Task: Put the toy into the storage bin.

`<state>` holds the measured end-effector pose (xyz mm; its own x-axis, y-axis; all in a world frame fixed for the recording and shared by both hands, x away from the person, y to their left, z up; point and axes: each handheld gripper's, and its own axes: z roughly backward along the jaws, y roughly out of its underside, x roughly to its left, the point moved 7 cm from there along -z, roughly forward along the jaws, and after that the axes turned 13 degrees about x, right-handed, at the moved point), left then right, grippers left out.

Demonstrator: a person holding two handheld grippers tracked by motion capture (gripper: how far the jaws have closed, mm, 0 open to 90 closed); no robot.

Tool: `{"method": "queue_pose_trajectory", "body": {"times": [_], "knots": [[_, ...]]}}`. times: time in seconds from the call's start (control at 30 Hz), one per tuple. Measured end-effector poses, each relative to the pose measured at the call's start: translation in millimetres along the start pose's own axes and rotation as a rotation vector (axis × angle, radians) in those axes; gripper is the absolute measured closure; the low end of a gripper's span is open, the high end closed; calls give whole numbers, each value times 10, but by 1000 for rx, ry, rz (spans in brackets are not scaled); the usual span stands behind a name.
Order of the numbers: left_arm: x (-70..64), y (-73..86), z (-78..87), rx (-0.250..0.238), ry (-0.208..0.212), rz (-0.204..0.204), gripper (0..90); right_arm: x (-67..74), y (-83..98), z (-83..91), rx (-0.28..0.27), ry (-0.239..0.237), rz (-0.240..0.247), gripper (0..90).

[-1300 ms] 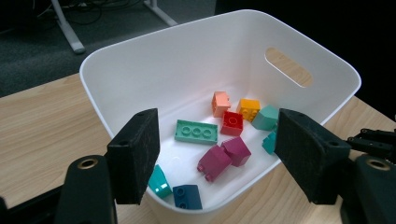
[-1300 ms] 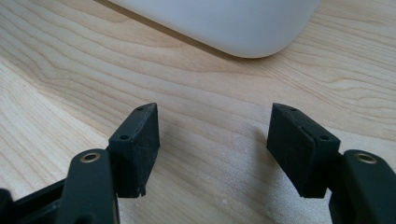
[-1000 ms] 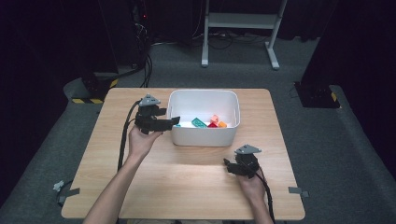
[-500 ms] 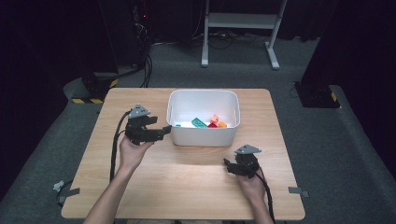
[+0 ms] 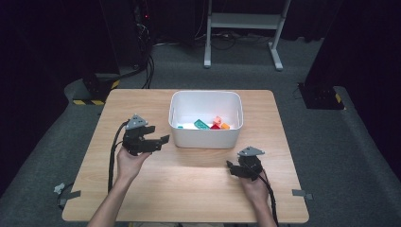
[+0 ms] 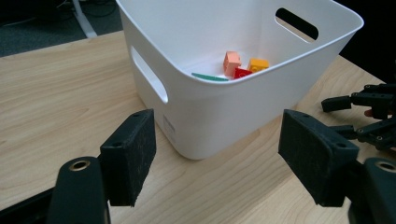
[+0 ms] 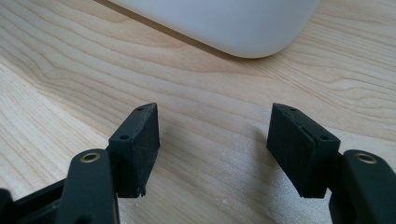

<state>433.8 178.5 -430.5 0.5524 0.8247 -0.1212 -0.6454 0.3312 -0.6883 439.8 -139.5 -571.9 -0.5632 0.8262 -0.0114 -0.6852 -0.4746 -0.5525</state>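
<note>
A white bin (image 5: 205, 138) stands at the middle back of the wooden table (image 5: 189, 189). Inside it lie a teal brick (image 5: 201, 124), a salmon brick (image 5: 217, 120), a red brick (image 5: 214, 126) and an orange brick (image 5: 225, 126). My left gripper (image 5: 161, 143) hovers just left of the bin, open and empty, jaws pointing at its side wall (image 6: 219, 112). My right gripper (image 5: 231, 168) rests low in front of the bin's right corner, open, with bare wood between its jaws (image 7: 212, 144). The left gripper view also shows the bricks (image 6: 242, 73) and the right gripper (image 6: 338, 116).
The bin has slot handles (image 6: 149, 81) in its end walls. Dark floor surrounds the table, with a white desk frame (image 5: 243, 28) and cables behind it. Tape tabs (image 5: 301, 193) mark the table's front corners. Bare wood lies in front of the bin.
My left gripper has drawn back from the bin's left rim, moving left, toward the person and lower. The right gripper has kept still.
</note>
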Motion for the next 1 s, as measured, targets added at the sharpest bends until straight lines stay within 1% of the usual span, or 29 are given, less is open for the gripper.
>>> {"method": "queue_pose_trajectory", "body": {"times": [0.03,0.1,0.2,0.23,0.33,0.4,0.47,0.5,0.6,0.67,0.73,0.8,1.0], "knots": [[0,0,0,0,0,0,278,0,0,0,0,0,0,342],[2,65,-7,1,-2,3,278,0,0,0,0,0,0,342],[5,96,-11,1,1,9,278,0,0,0,0,0,0,342],[6,133,-16,1,3,17,278,0,0,0,0,0,0,342],[11,180,-26,4,-2,18,279,0,0,0,0,0,0,341],[23,248,-48,13,-2,21,279,0,0,0,0,0,0,342],[25,264,-54,13,-2,24,279,0,0,0,0,0,0,342],[31,310,-70,14,-3,30,279,0,0,0,0,0,0,342],[37,361,-92,15,-4,38,279,0,0,0,0,0,0,342],[34,432,-134,32,-10,37,279,0,0,0,0,0,0,342],[31,450,-145,36,-11,37,278,0,0,0,0,0,0,342],[29,524,-185,47,-19,34,278,0,0,0,0,0,0,342],[52,639,-226,53,-22,53,278,0,0,0,0,0,0,342]]}}
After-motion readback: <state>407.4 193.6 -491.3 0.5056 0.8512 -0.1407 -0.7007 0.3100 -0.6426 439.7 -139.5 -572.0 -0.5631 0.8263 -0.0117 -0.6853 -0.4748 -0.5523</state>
